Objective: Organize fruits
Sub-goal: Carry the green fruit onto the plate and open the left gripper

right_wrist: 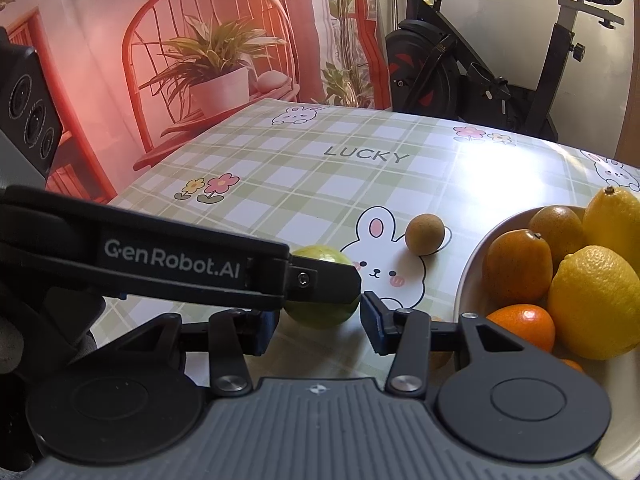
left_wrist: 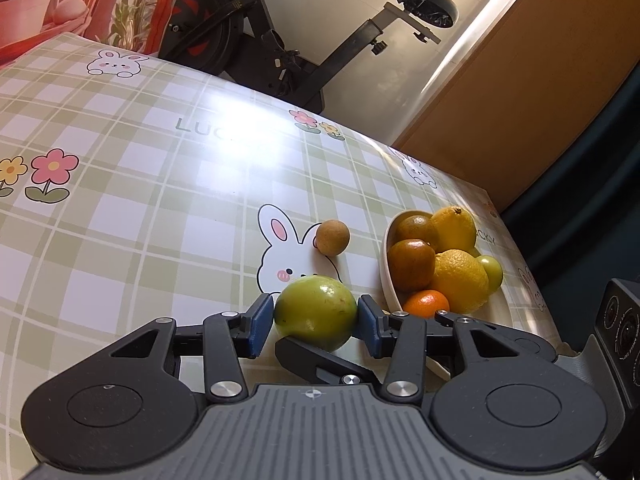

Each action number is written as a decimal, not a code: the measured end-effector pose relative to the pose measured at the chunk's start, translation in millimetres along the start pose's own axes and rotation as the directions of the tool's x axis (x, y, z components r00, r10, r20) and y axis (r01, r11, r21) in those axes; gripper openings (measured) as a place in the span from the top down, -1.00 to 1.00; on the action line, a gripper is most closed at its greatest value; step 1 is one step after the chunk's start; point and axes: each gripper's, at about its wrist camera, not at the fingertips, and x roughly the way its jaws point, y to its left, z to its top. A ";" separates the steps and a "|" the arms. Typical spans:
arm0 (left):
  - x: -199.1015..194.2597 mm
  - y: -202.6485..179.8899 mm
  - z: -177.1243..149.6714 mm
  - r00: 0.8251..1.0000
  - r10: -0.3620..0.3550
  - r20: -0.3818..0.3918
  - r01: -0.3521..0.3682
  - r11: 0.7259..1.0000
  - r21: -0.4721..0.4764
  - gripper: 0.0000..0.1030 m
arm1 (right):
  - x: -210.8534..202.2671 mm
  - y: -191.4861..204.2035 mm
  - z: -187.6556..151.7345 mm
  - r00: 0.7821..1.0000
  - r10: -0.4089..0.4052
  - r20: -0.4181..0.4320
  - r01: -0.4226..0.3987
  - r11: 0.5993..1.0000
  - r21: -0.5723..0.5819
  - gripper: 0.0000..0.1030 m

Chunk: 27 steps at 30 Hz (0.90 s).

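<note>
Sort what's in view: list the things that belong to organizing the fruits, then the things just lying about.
Job: green fruit clamped in left gripper; small brown fruit on tablecloth; bowl holding lemons, tangerine; right gripper, holding nothing.

Lying about: exercise bike; checked tablecloth.

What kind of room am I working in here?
Most likely a home living or dining area: a table under a bunny-print plaid tablecloth, an exercise bike behind it, and a bowl of fruit at the table's right.
</note>
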 end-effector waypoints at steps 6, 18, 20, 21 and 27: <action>-10.4 -20.0 2.8 1.000 -0.010 0.019 0.009 0.999 0.042 0.06 | -18.2 -0.3 -2.6 0.999 -0.013 0.040 0.013 1.000 0.006 0.07; -3.4 -86.9 11.2 1.000 -0.015 0.014 0.012 0.984 0.180 0.06 | -63.8 -27.0 -8.5 0.985 -0.037 0.171 0.020 0.995 0.098 0.07; 3.5 -102.2 11.4 1.000 -0.025 0.001 0.024 0.976 0.215 0.06 | -72.7 -35.2 -10.5 0.981 -0.058 0.183 0.037 0.993 0.114 0.07; 6.5 -109.9 10.4 0.999 -0.031 -0.007 0.032 0.972 0.233 0.06 | -76.9 -39.4 -11.8 0.980 -0.066 0.189 0.042 0.991 0.125 0.07; 33.6 -151.5 4.4 0.996 -0.051 -0.069 0.072 0.942 0.328 0.08 | -104.7 -73.7 -25.7 0.964 -0.143 0.225 0.096 0.974 0.207 0.07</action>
